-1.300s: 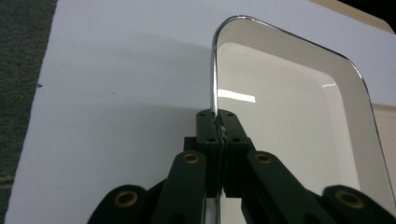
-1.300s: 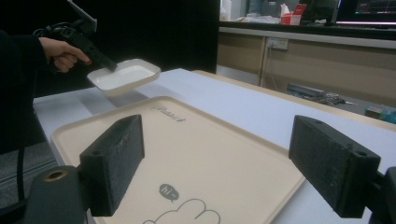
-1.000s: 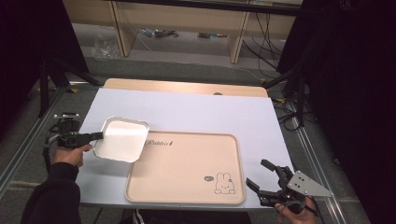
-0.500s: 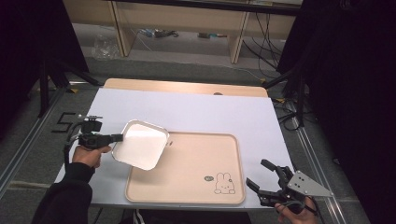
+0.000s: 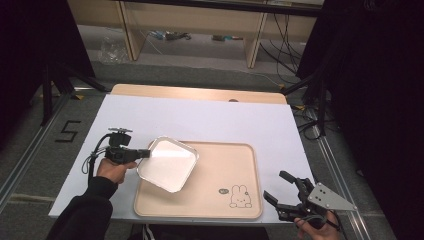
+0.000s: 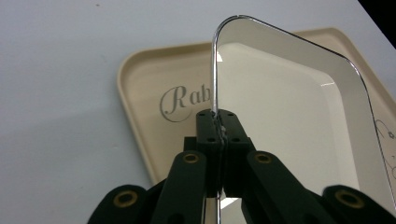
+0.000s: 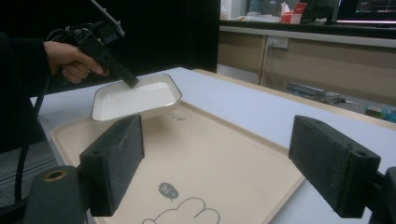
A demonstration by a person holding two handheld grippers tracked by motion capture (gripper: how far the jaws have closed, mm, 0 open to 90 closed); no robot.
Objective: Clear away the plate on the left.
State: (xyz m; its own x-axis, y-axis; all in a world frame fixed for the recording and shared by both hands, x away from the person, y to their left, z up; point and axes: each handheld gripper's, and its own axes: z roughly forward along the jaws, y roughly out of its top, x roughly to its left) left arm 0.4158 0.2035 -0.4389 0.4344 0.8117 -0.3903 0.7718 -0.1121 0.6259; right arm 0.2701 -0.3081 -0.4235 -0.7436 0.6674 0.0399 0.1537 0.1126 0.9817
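White dish [image 5: 168, 163], shallow, rectangular w/ rounded corners and thin dark/metallic rim, held up off the table by left gripper [image 5: 145, 154]. Left gripper's jaws closed tight on the dish's rim; left gripper view shows both black jaw tips pinched together on the edge [image 6: 216, 122], dish [image 6: 285, 130] extending away from the jaws. Dish hangs over the left-far part of the beige tray [image 5: 220, 165]; in right gripper view the dish [image 7: 135, 99] is clearly above the tray [image 7: 224, 154], tilted slightly, w/ gap and shadow beneath. Part of the dish overhangs the tray's left edge toward the white table cover [image 5: 210, 122].

Tray: beige, flat, low rim, sits on table cover near the person's side. Printed rabbit drawing [image 5: 240, 196] at near-right corner; script lettering "Rab…" [image 6: 180, 100] visible next to the dish in left gripper view.

Left hand [image 5: 112, 169] grips the tool, dark sleeve, cable trailing.

Right gripper [image 5: 280, 192] off the tray's near-right corner, low over the table edge, grey three-cornered plate on top. Jaws spread wide, nothing between them; right gripper view shows two black pads [image 7: 114, 163] well apart w/ tray between them in the bkgd. Right hand only partly visible at bottom edge.

Black "5" marking [image 5: 67, 131] on floor left of table.
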